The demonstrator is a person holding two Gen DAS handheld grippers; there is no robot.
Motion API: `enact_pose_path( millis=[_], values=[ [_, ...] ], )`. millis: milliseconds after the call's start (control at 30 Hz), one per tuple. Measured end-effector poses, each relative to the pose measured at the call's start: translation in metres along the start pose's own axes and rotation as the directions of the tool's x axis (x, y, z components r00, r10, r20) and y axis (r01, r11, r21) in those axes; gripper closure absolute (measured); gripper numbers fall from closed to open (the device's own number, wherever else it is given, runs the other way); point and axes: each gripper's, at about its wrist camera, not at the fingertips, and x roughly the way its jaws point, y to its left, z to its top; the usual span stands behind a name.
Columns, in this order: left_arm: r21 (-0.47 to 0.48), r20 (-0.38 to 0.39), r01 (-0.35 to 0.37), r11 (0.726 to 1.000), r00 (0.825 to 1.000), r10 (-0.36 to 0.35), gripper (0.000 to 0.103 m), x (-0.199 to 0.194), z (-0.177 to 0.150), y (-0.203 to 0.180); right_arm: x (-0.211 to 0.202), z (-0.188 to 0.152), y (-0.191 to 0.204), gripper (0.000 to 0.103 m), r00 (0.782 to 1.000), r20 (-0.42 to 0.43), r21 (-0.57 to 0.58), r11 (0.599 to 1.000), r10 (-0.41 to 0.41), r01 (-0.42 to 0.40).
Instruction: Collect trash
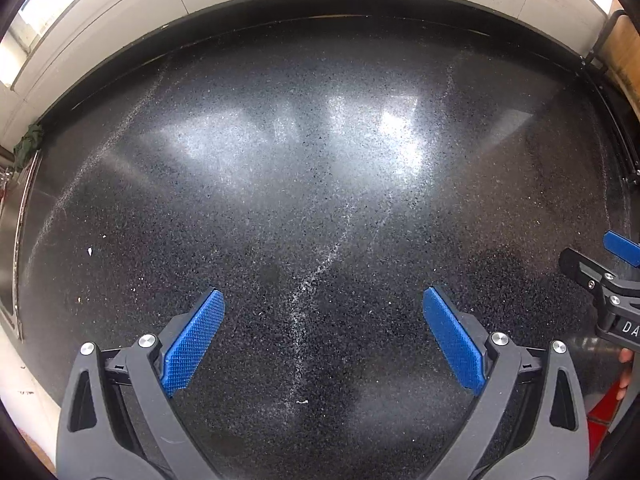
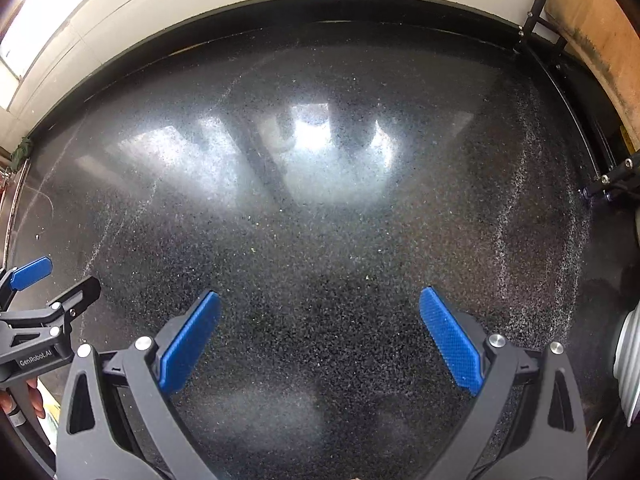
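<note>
Both tongs, left (image 1: 323,300) and right (image 2: 320,302), spread wide, empty, above speckled black worktop (image 1: 320,200); only small white scraps (image 1: 89,251), possibly paper; approach low, pinch flat

The black speckled stone countertop (image 1: 280,208) looks polished and glossy; blue plastic finger pads (image 1: 192,344) are cross-hatched, rough.

Right tool (image 2: 320,320) gapes empty over black speckled countertop (image 2: 320,220).
</note>
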Motion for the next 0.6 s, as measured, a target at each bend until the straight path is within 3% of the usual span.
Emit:
enact_pose_path(
  millis=[600],
  values=[
    [0.006, -0.019, 0.011, 1.0, 1.0, -0.011, 0.007, 0.028, 0.014, 0.007, 0.034, 0.0, -0.011, 0.007, 0.996, -0.059, 0.06, 0.996, -0.066, 0.069]
  ],
)
